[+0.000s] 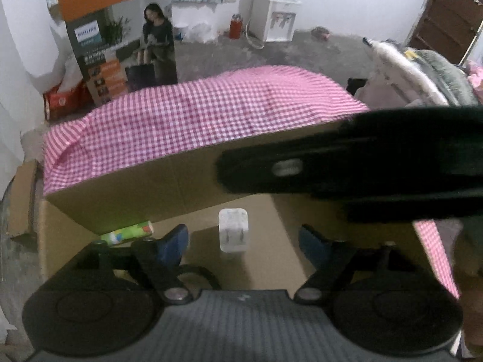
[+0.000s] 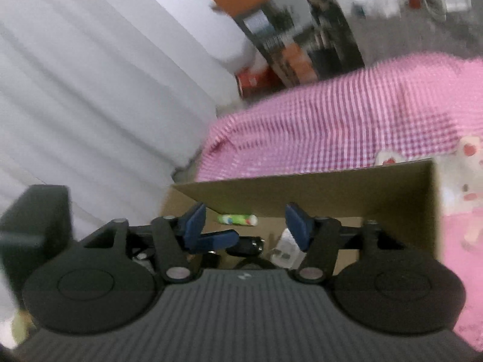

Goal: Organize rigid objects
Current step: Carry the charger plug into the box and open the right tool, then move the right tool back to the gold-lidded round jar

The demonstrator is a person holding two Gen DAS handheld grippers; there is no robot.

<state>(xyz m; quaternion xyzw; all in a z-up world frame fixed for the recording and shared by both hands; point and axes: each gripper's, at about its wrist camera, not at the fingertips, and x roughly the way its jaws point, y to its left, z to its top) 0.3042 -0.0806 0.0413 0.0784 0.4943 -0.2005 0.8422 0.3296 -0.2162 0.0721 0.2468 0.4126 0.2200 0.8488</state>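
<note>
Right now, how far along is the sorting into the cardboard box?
Done: a white charger and a green tube lie inside the cardboard box. In hand: nothing; left claw and right claw are open and empty. Left: possibly the white-and-pink item beside the box.

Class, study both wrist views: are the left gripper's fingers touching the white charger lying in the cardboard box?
Apart. The left wrist view shows the white charger on the cardboard box floor, clear gaps separating it from both fingers.

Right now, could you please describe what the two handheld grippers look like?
Both match: the left gripper and right gripper have blue finger pads on black linkage arms with silver pivot pins, two round black discs, and a grey ribbed body bearing a small white logo.
</note>
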